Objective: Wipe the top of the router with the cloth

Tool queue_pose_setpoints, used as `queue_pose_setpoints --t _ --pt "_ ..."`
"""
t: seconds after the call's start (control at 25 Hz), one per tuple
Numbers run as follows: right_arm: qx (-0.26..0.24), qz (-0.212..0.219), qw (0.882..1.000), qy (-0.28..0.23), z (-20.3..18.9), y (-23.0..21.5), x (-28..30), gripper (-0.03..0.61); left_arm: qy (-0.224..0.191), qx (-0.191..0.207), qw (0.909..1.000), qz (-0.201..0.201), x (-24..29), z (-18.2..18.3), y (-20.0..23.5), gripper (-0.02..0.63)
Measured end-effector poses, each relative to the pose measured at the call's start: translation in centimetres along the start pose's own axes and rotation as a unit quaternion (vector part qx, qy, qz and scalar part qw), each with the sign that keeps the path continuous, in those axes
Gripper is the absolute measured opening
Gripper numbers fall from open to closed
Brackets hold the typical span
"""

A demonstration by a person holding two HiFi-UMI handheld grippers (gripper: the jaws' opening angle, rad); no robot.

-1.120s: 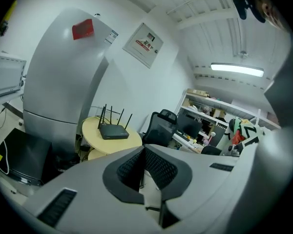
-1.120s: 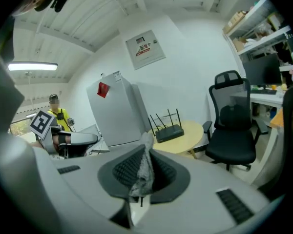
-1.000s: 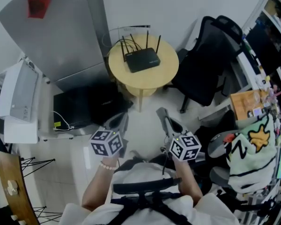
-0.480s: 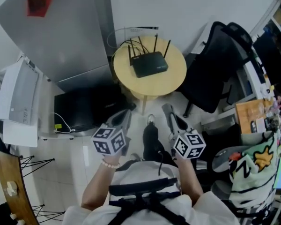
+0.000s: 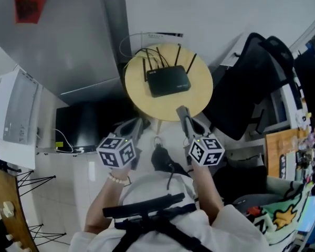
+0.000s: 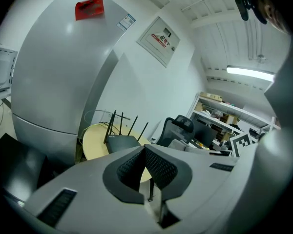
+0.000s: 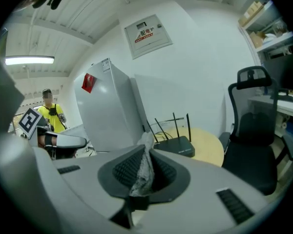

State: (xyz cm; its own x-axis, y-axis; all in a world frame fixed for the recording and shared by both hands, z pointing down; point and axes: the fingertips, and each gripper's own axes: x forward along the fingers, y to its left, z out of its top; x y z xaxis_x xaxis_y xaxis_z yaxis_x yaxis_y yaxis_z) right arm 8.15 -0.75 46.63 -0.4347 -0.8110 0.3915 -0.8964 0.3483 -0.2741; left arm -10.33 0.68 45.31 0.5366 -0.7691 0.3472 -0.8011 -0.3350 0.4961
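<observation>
- The router [image 5: 168,81] sits at the middle of the round bench [image 5: 199,96], antennas at its far edge.
- The right tool [image 7: 145,152] pinches the cloth [image 7: 142,172], near the bench's near edge.
- The left tool [image 6: 142,152] is pressed together, holding nothing.
- An office chair [image 5: 247,88] stands beside the bench's right edge, a grey cabinet [image 5: 68,41] beyond its left.

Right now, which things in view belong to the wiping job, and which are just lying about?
Job: router on the round table; cloth pinched in the right gripper; left gripper, shut and empty.
Lying about: black office chair; grey cabinet.
</observation>
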Motion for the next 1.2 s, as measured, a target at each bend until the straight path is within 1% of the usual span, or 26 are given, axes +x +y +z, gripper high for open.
queue_pose_setpoints --t 0.12,0.2,0.32,0.56,0.84,1.04,1.2 --pt "-0.009 0.003 1.000 0.011 1.7 -2.1 3.8 0.032 0.003 -0.009 0.9999 0.005 3.7 0.9 1.1 -0.005" --pt "-0.014 0.006 1.000 0.020 2.7 -3.4 6.2 0.032 0.013 -0.015 0.9998 0.008 6.3 1.2 1.5 -0.005" --pt "-0.016 0.011 0.999 0.031 3.9 -5.6 9.6 0.032 0.023 -0.014 0.9996 0.008 10.0 2.1 1.4 -0.005" --pt "-0.024 0.013 0.998 0.060 4.5 -9.9 16.2 0.032 0.023 -0.019 0.9995 0.009 16.1 4.0 2.1 -0.005" --pt "-0.045 -0.016 0.995 0.093 4.2 -15.2 22.4 0.032 0.037 -0.026 0.9988 0.017 20.8 4.6 3.3 -0.005" --pt "-0.054 -0.044 0.990 0.126 2.8 -18.9 27.6 0.032 0.051 -0.036 0.9977 0.028 23.1 4.5 4.9 -0.005" --pt "-0.073 -0.071 0.984 0.147 1.5 -20.9 31.0 0.032 0.058 -0.049 0.9963 0.041 24.4 4.2 6.2 -0.005"
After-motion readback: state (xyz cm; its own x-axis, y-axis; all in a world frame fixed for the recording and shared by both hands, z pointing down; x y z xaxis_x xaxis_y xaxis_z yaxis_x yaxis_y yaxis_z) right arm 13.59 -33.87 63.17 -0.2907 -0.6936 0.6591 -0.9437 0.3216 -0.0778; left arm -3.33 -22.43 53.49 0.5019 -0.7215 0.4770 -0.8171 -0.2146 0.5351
